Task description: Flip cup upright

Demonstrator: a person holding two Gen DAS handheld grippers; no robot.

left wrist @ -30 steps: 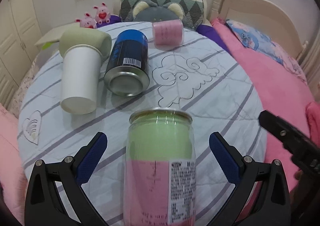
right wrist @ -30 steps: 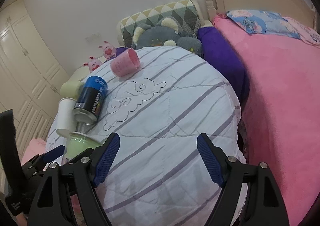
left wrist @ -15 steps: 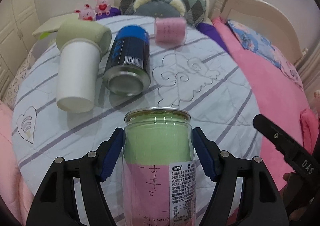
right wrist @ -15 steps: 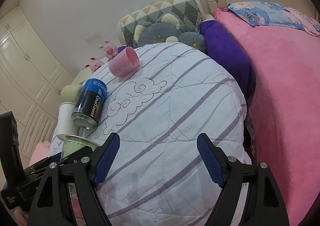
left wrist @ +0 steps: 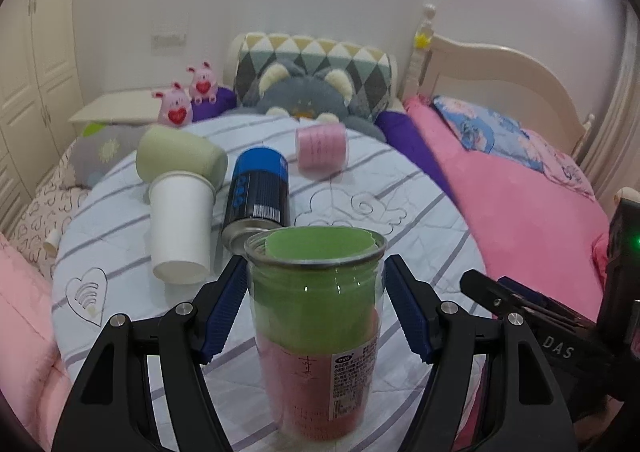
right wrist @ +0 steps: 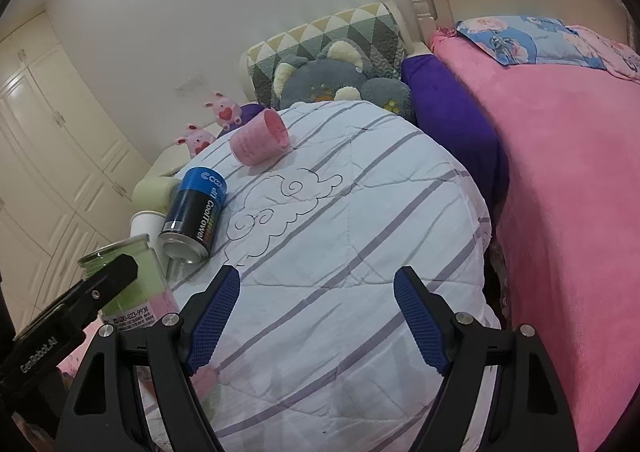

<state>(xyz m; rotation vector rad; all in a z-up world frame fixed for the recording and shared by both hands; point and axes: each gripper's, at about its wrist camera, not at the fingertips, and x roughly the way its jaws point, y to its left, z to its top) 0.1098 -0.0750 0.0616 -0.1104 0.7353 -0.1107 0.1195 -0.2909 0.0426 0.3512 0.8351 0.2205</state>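
My left gripper point(left wrist: 314, 288) is shut on a clear cup with green and pink inside point(left wrist: 316, 336) and holds it nearly upright, mouth up, over the near edge of the striped quilt point(left wrist: 400, 236). The same cup shows at the left of the right wrist view point(right wrist: 128, 284). My right gripper point(right wrist: 316, 312) is open and empty above the quilt point(right wrist: 340, 252), to the right of the cup.
On the quilt lie a white paper cup point(left wrist: 180, 228), a pale green cup point(left wrist: 180, 159), a blue and black can point(left wrist: 258, 191) and a pink cup point(left wrist: 322, 145), all on their sides. Plush toys and pillows sit behind. A pink bed point(right wrist: 560, 211) lies to the right.
My left gripper closed on the clear cup, then lifted and tilted it up toward upright. The right gripper stayed open and moved only slightly.
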